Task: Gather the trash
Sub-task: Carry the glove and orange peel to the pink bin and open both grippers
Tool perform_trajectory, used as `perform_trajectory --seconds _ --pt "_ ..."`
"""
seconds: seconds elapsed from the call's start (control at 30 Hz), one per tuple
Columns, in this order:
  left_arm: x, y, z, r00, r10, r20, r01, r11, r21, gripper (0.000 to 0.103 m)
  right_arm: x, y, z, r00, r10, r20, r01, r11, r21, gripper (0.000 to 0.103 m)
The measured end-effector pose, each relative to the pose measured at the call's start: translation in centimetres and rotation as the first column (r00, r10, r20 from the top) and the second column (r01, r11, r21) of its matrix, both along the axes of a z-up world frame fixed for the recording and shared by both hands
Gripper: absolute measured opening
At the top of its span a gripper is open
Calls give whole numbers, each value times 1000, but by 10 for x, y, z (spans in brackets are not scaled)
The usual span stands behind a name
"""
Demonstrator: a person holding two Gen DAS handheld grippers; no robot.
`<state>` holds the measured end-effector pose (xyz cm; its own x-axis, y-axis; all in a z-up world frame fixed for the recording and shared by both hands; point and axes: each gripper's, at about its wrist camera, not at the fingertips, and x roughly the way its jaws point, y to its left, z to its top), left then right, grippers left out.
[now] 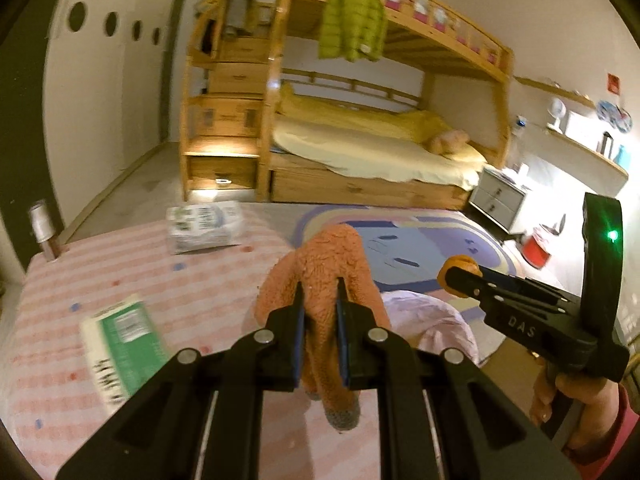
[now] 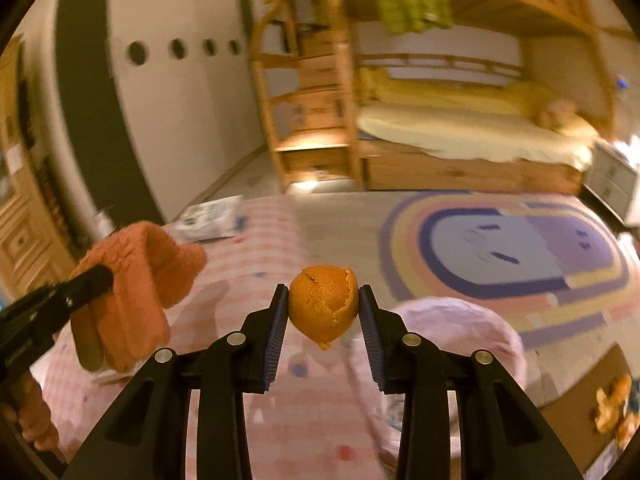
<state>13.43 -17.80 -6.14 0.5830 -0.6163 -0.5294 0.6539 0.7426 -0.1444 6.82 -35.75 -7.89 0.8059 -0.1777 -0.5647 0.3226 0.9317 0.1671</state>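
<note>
Right gripper [image 2: 323, 312], marked "DAS": clamps hollow, dimpled orange peel [image 2: 323, 308]. Left gripper [image 1: 320, 300]: clamps fuzzy orange sock [image 1: 320, 264].

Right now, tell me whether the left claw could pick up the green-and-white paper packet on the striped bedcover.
Probably not: the left claw is shut on a fuzzy orange sock; nothing covers the green-and-white paper packet.

- The letters "DAS" stand in pale print on the black side of the right gripper [image 1: 460, 276], seen from the left wrist.
- The green-and-white packet [image 1: 124, 344] carries dark lettering and a small printed panel, too blurred to read.
- The white printed bag [image 1: 204, 226] bears dark markings, unreadable.
</note>
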Motion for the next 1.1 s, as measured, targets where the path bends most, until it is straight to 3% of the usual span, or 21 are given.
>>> perform_trajectory --seconds 0.3,0.63,0.67,0.7,0.77,0.93,1.1 --pt "-8 -95 -26 991 -133 -31 134 989 64 11 -27 -56 -10 971 -238 -10 238 971 33 37" --pt "1 -168 -62 971 -205 -125 219 969 111 14 -25 -98 -28 951 -307 -44 310 947 82 39" --pt "3 -173 -66 971 -199 -133 215 970 118 15 -26 -100 -29 950 -310 -46 313 946 88 41" --pt "4 -175 -68 971 -193 -140 211 970 122 25 -26 -103 -32 950 -310 -48 313 944 104 47" --pt "8 -176 -69 973 -177 -145 195 973 121 55 -27 -109 -34 947 -319 -47 322 939 123 59" --pt "10 -167 -63 979 -147 -144 162 982 101 57 -32 -110 -34 944 -329 -34 331 933 141 61" --pt "6 -149 -55 990 -87 -111 101 987 127 57 -35 -100 -28 948 -317 -13 316 939 136 61"
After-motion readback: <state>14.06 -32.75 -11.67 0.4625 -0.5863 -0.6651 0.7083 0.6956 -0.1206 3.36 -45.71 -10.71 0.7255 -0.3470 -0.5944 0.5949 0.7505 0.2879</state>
